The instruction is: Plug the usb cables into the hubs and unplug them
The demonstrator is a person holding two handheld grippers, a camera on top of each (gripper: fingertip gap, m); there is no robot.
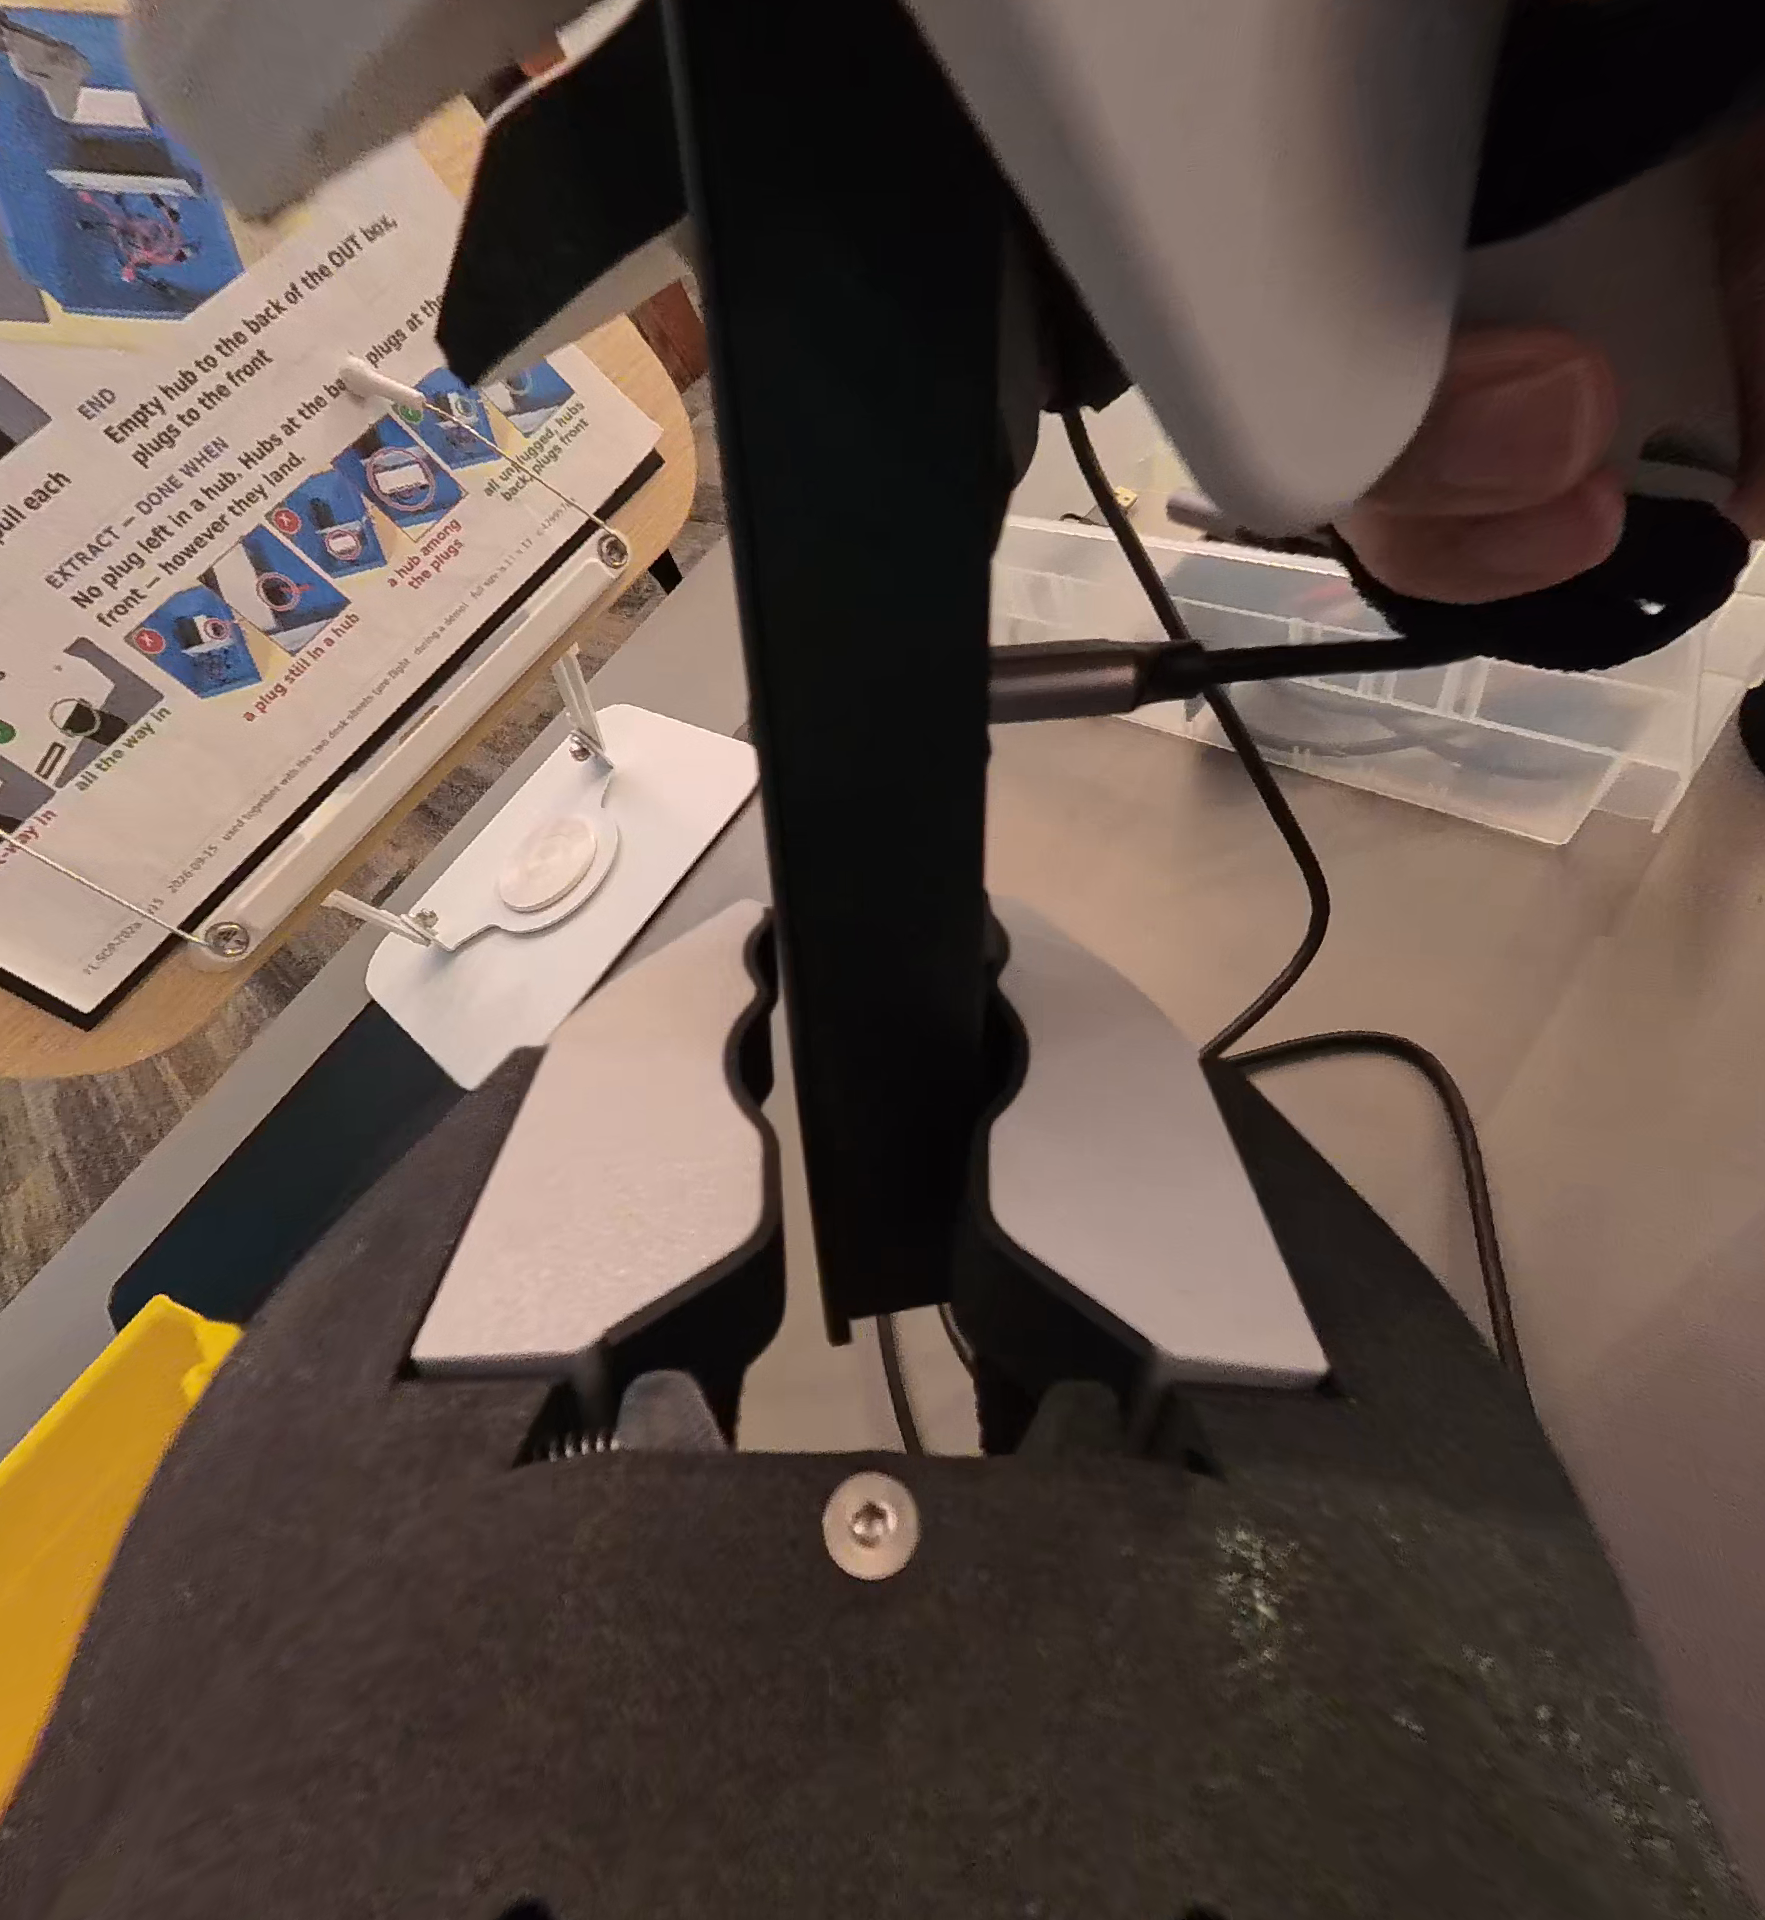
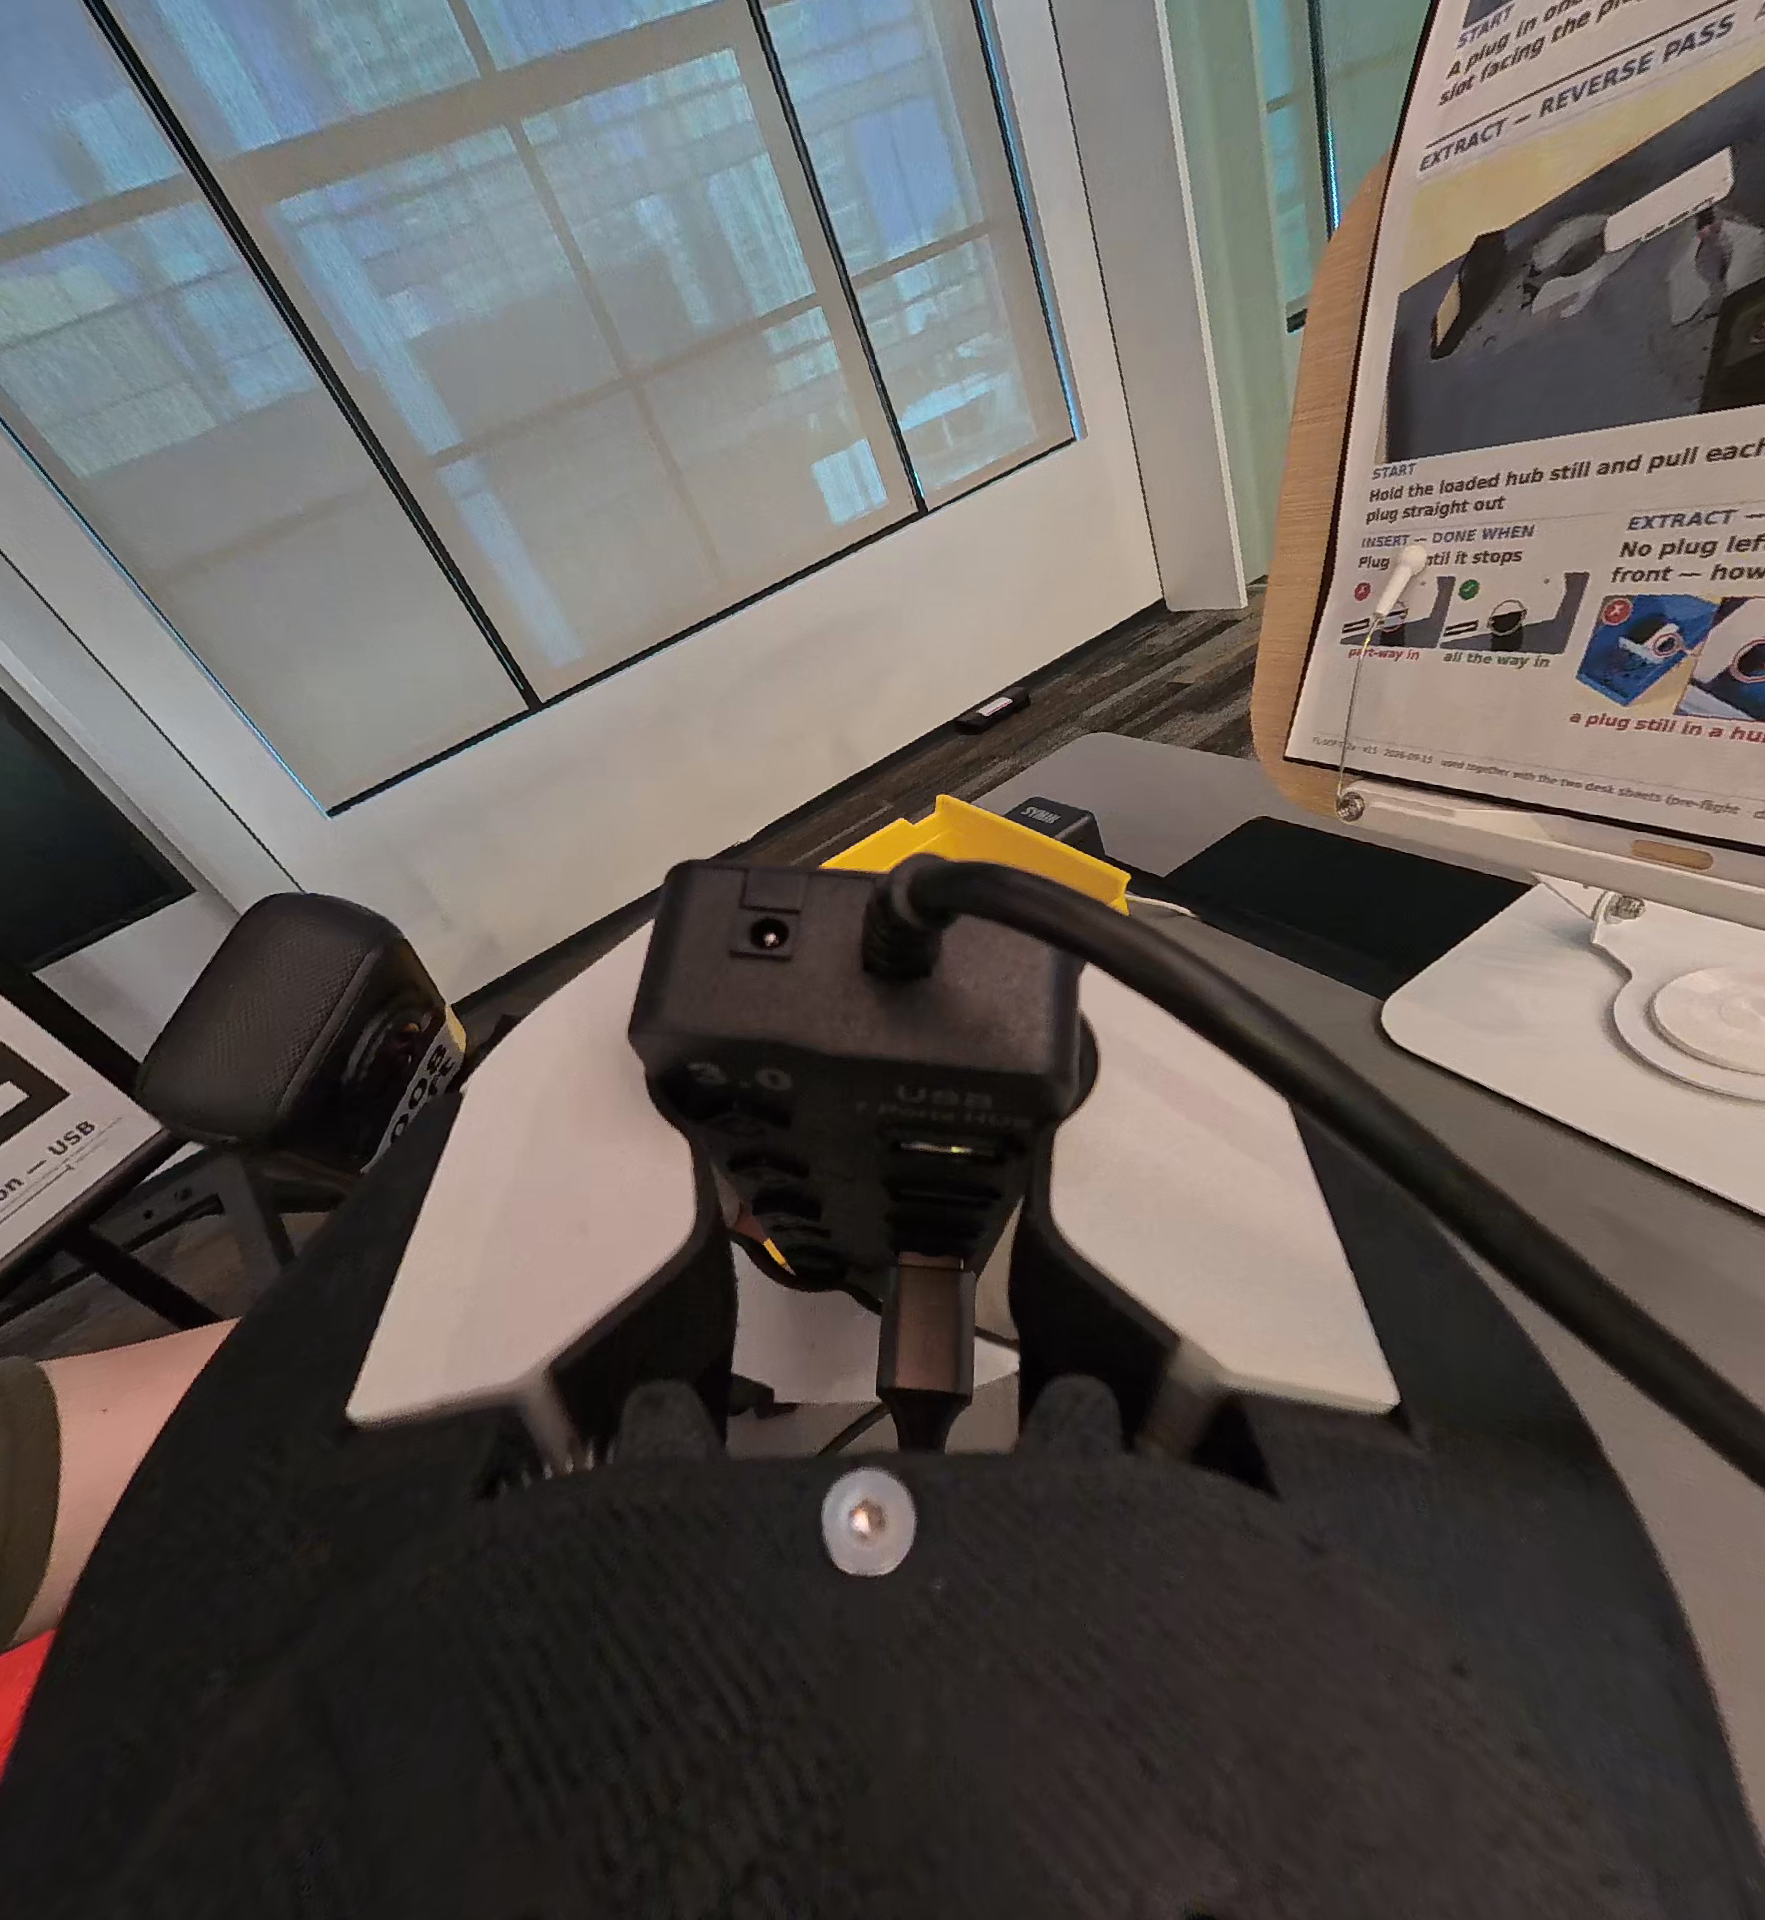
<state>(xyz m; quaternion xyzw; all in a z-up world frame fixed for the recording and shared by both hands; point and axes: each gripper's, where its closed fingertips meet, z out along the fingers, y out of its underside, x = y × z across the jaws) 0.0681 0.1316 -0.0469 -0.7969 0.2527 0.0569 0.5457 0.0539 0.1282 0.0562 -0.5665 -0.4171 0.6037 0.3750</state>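
Note:
A long black USB hub stands between the pads of my left gripper, which is shut on its near end. The hub's far end reaches up to the white body of the other gripper, held by a hand. A grey metal USB plug sits in the hub's right side, and its black cable runs right. In the right wrist view my right gripper is shut on the same hub. The plug sits in a port close to the camera. The hub's own thick cable leaves its far end to the right.
An instruction sheet leans on a stand with a white base at the left. A clear plastic compartment box lies at the back right on the grey table. A black chair and large windows are beyond the table. Across from one pair of fingers to the other is roughly 10 cm.

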